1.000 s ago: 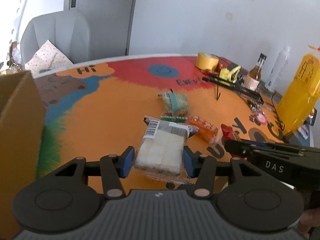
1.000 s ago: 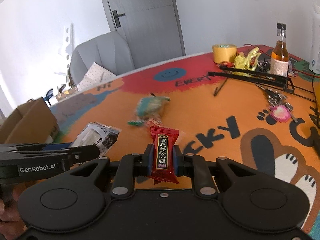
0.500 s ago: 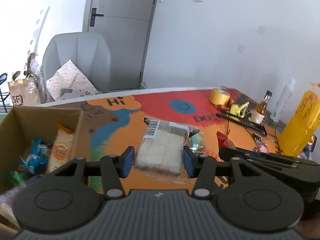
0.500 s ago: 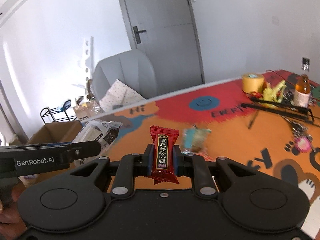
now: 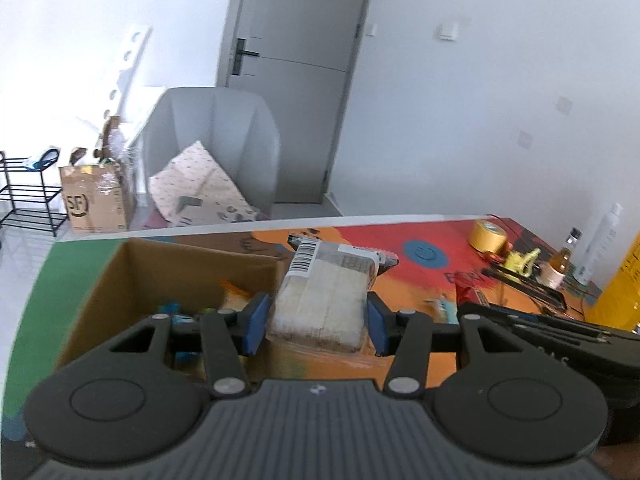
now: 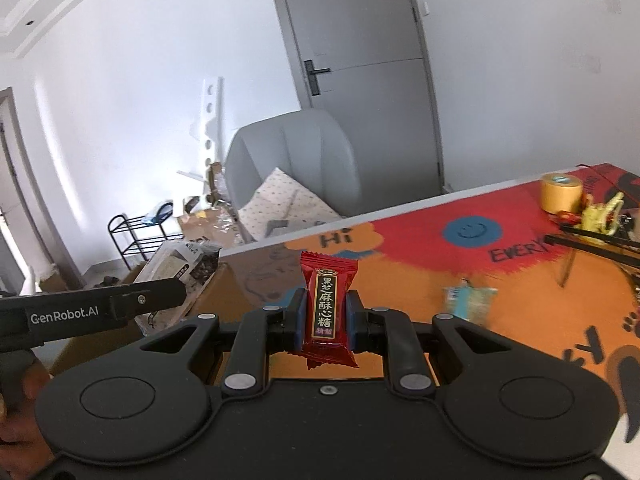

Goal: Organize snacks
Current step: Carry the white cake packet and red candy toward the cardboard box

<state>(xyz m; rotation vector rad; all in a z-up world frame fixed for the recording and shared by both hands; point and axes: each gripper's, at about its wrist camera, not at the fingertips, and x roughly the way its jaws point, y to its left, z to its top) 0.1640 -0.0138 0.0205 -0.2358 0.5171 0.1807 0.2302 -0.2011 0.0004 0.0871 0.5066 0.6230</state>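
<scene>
Left wrist view: the left hand-held gripper (image 5: 316,322) holds a clear pack of pale bars (image 5: 326,292) between its blue pads, above the near wall of an open cardboard box (image 5: 120,280). The box stands on the green corner of the painted bench (image 5: 424,276), and a few snack wrappers lie inside it, blurred. Beside the pack on the right, the dark right hand-held gripper (image 6: 326,316) reaches in. Right wrist view shows it closed narrow on a red candy (image 6: 327,312), held upright over the bench. Between the two tools and the far bench edge lies one loose teal snack (image 6: 466,298), blurred. Farther right stand a yellow tape roll (image 5: 488,235), a small bottle (image 5: 560,262), a white bottle (image 5: 598,240) and a big yellow bag (image 5: 622,280). Behind the bench stand a grey chair (image 5: 216,140) with a dotted cushion (image 5: 200,192), a brown carton (image 5: 94,200) and a black rack (image 5: 24,200).
</scene>
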